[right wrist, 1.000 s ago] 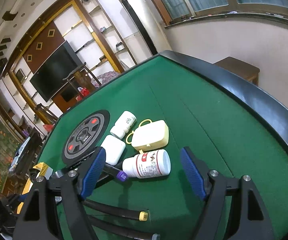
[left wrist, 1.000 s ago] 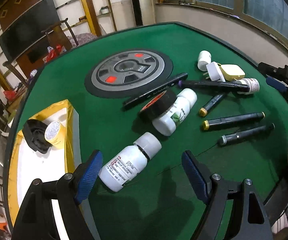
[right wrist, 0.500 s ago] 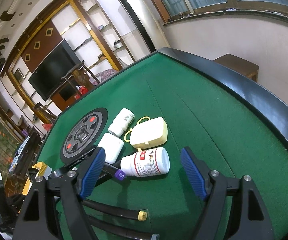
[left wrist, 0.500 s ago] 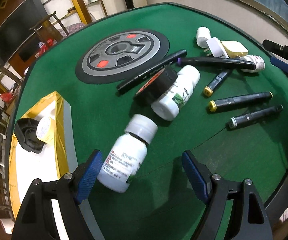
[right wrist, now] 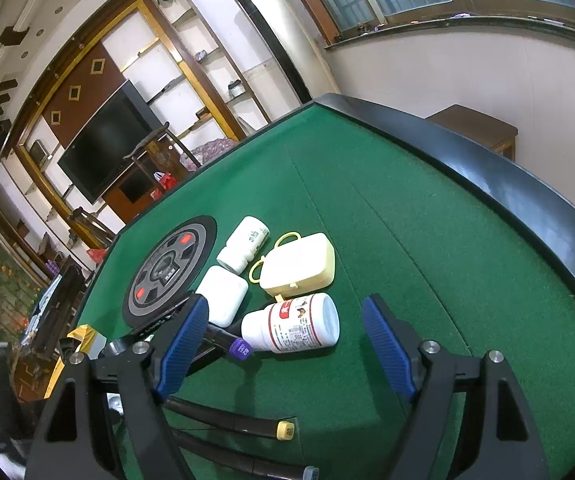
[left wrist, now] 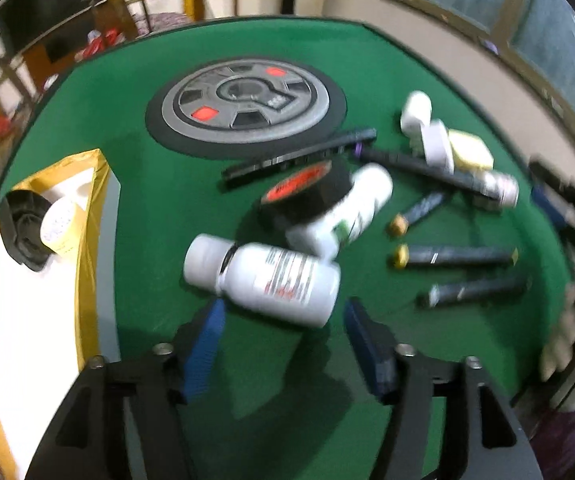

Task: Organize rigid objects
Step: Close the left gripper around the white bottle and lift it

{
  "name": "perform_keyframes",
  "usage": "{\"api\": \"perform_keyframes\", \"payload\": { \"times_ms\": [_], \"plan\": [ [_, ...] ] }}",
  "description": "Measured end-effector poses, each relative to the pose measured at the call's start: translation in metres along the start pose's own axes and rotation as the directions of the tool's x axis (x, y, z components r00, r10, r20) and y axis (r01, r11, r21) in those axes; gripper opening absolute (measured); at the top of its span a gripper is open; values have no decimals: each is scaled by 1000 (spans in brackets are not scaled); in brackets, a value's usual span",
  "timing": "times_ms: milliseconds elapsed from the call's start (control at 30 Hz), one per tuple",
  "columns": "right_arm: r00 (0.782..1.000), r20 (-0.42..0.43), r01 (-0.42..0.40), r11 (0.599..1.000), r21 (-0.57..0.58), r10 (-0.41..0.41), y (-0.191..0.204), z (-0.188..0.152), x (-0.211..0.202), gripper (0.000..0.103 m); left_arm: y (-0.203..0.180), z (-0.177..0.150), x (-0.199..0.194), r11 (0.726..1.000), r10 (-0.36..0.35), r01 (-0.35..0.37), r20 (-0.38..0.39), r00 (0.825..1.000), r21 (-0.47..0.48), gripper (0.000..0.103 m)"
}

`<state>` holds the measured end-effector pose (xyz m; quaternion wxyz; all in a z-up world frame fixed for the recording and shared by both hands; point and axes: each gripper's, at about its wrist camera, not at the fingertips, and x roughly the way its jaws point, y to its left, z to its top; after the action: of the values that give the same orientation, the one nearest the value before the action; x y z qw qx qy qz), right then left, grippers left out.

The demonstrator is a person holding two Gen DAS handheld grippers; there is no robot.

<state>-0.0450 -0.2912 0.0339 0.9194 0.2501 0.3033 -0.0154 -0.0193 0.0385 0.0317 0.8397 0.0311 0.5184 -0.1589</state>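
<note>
Left wrist: yellow-rimmed tray [left wrist: 87, 184] holds tape roll [left wrist: 60, 227] and black piece [left wrist: 23, 230].

Left wrist view motion-blurred: white bottle [left wrist: 265, 276] label unreadable. Yellow tray [left wrist: 27, 320] cut off at 9 o'clock. Hand [left wrist: 567, 340] smeared at 3 o'clock.
</note>
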Motion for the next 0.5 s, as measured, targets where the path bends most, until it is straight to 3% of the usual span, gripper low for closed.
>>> {"api": "perform_keyframes", "payload": {
  "times_ms": [133,333,367,400,500],
  "plan": [
    [1000,-5,-4,1000,3,4,0,-1,0,79,2,12,-2,993,-55,58,36,998,-101,75],
    [1000,-12,-12,1000,18,13,0,-2,1,79,16,14,20,982,15,-16,-7,1000,-186,75],
    [1000,-13,-14,1000,21,14,-1,-2,1,79,17,11,18,982,5,-3,10,1000,-187,72],
    [1000,-12,-13,1000,24,14,-1,-3,1,79,18,9,15,985,-6,10,19,1000,-174,56],
    [1000,-16,-11,1000,29,12,-2,-3,1,81,19,6,9,987,-11,14,20,1000,-161,49]
  ]
}}
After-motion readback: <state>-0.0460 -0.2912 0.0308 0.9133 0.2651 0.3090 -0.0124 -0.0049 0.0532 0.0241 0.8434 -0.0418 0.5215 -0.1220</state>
